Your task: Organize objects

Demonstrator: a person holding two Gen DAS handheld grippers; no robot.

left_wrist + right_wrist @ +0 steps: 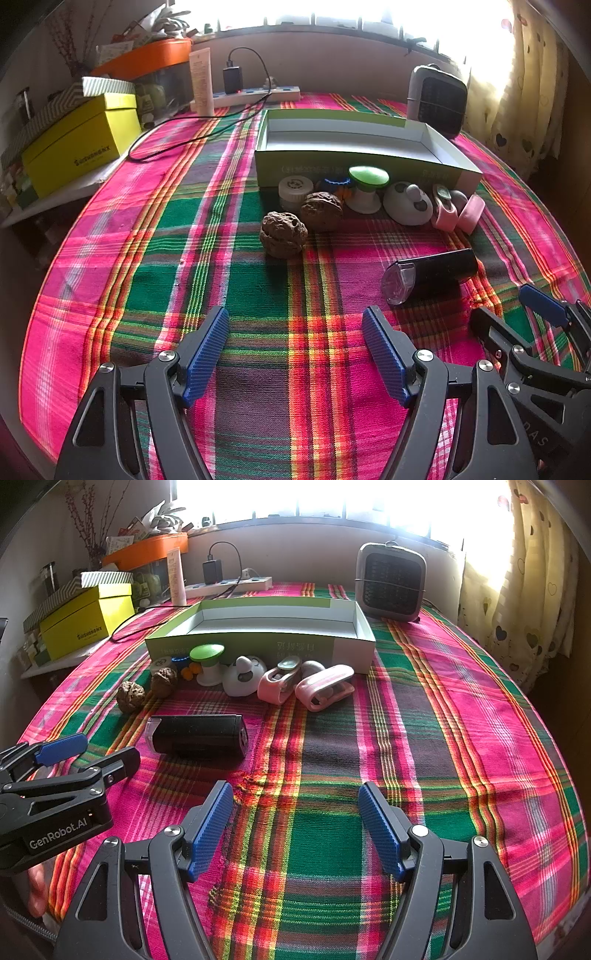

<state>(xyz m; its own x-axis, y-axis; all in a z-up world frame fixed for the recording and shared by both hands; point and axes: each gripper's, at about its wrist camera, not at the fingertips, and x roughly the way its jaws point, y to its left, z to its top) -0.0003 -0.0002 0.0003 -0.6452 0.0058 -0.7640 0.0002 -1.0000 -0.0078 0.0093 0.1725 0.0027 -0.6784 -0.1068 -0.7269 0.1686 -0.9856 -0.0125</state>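
An open green-and-white box (354, 162) (258, 642) stands on the plaid tablecloth, with nothing visible inside. In front of it lie two walnuts (283, 234) (130, 697), a small white jar (293, 190), a green-topped mushroom-shaped item (367, 188) (207, 662), a white rounded gadget (406, 203) (244, 675) and two pink clips (458, 210) (325, 688). A black cylinder (432, 275) (197, 738) lies on its side nearer me. My left gripper (295, 343) (88, 753) is open and empty, short of the walnuts. My right gripper (295, 819) (513, 310) is open and empty.
A yellow box (77, 144) (86, 618) sits on a shelf at the left. A power strip with a charger (251, 94) (229, 581), a tube (201, 83) and a small grey heater (437, 98) (391, 581) stand at the back. Curtains (524, 572) hang at the right.
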